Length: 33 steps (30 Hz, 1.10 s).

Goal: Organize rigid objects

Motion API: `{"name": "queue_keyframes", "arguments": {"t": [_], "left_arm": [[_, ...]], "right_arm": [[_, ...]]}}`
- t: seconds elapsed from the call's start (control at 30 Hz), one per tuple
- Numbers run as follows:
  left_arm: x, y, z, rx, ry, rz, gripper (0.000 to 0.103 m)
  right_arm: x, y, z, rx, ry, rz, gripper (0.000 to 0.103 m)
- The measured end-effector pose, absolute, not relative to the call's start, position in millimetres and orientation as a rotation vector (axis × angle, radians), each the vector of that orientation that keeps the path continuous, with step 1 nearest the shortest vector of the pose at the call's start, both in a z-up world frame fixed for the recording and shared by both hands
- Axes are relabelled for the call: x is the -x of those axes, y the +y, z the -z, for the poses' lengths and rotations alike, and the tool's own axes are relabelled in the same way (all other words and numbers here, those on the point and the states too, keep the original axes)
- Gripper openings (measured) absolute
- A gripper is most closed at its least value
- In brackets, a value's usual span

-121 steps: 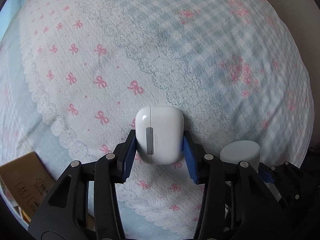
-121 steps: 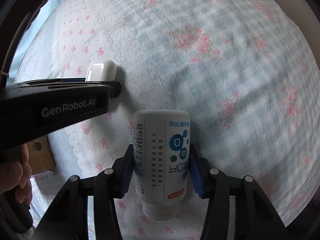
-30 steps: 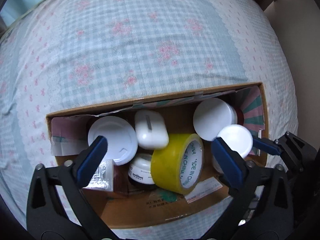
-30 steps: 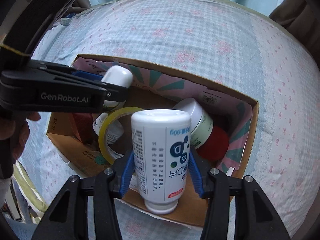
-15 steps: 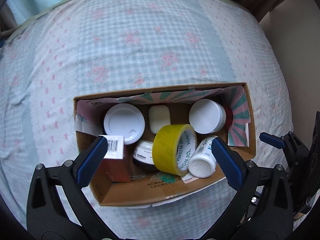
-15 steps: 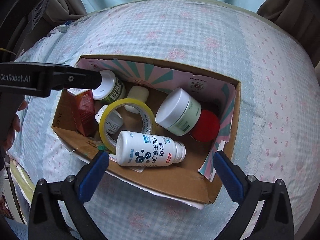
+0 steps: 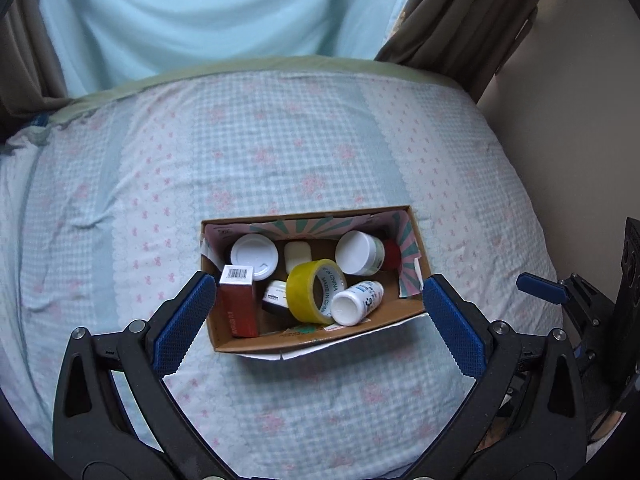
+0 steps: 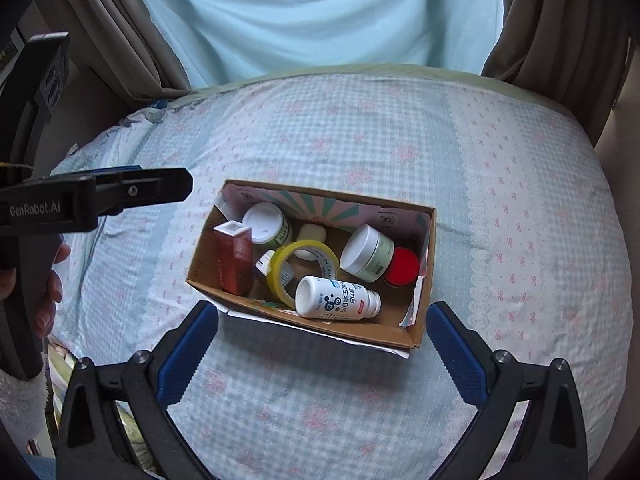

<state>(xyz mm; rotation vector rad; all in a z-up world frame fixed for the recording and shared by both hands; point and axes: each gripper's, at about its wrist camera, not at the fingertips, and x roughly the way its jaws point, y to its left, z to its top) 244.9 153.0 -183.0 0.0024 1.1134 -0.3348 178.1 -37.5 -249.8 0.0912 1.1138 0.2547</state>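
A cardboard box sits on the bed. In it lie a white bottle, a white earbud case, a yellow tape roll, a red carton, white-lidded jars and a red lid. My left gripper is open and empty, above the box's near side. My right gripper is open and empty, held above the box's near edge.
The bed cover is blue check with pink bows. Light blue and brown curtains hang behind the bed. A wall stands at the right. The left gripper's body and a hand show at the left of the right wrist view.
Both grippers have let go of the earbud case and the bottle into the box. Both have pulled back and up, so the box looks smaller.
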Motion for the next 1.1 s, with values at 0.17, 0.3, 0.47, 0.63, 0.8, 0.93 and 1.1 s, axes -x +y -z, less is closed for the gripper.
{"name": "queue_keyframes", "arguments": {"t": [0.17,0.3,0.47,0.63,0.8,0.93,1.1], "left_arm": [[-192,151,101,-0.023,0.944,0.284,0.103],[-143,148,45,-0.005,0.819,0.242,0.103],[-84,137,3,0.014,0.69,0.177,0.103],[-45,125,-20,0.038,0.617,0.165,0.103],[-15,109,-30,0.029,0.556,0.16,0.103],[1,97,-29,0.002,0.523,0.137,0.103],[6,90,-29,0.02,0.527,0.134,0.103]], "right_arm": [[-147,-53,168,-0.124,0.987,-0.216,0.103],[-119,-69,104,-0.126,0.884,-0.164,0.103],[-83,-88,48,-0.111,0.775,-0.104,0.103],[-48,-102,18,-0.062,0.687,-0.042,0.103],[-22,-116,8,-0.044,0.631,-0.001,0.103],[-7,-123,10,-0.038,0.605,-0.001,0.103],[0,-132,11,-0.048,0.593,0.008,0.103]]}}
